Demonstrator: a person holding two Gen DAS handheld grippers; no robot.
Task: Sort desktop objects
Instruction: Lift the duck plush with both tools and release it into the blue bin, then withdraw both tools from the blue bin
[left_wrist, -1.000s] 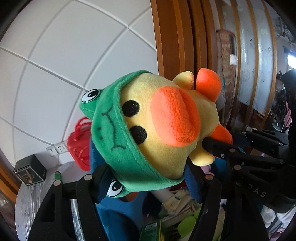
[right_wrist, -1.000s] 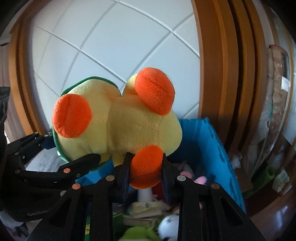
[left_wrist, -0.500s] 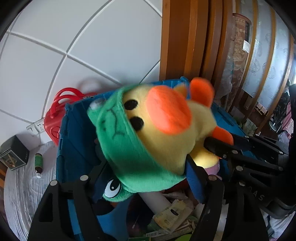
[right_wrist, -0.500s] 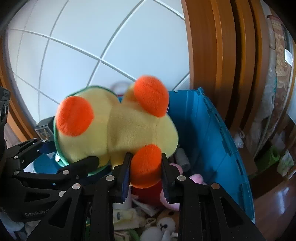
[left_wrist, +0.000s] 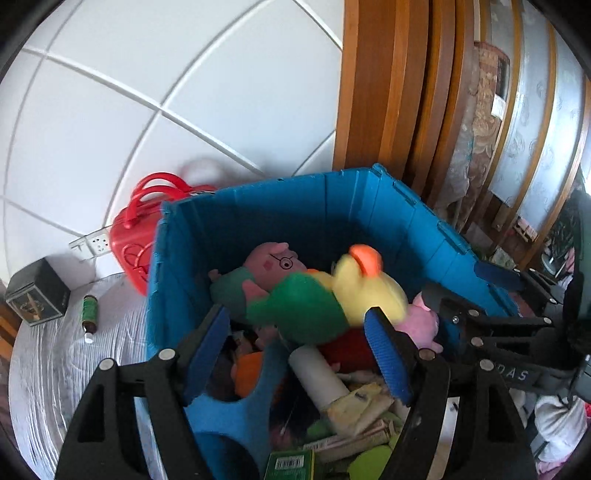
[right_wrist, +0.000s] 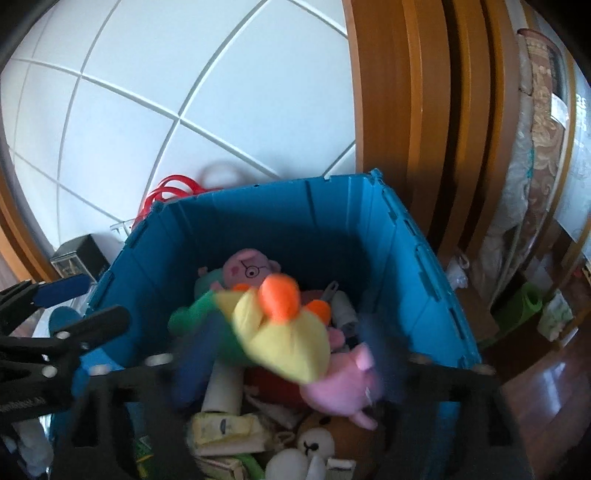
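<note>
While both grippers stand open w/ nothing gripped, right gripper (right_wrist: 284, 373) jaws just sprang apart, left gripper (left_wrist: 295, 354) too; yellow duck plush (left_wrist: 354, 291), green hood, orange bill, blurred, lies inside blue bin (left_wrist: 258, 210) atop other toys.

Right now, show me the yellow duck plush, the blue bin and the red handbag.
yellow duck plush (left_wrist: 365, 291), left wrist view, its yellow body.
blue bin (right_wrist: 325, 214), right wrist view, far inner wall.
red handbag (left_wrist: 129, 236), left wrist view, its side.

Yellow plush duck (left_wrist: 364, 291) with orange feet and green hood. Lying tilted inside blue bin (left_wrist: 332, 206), atop other toys.
</note>
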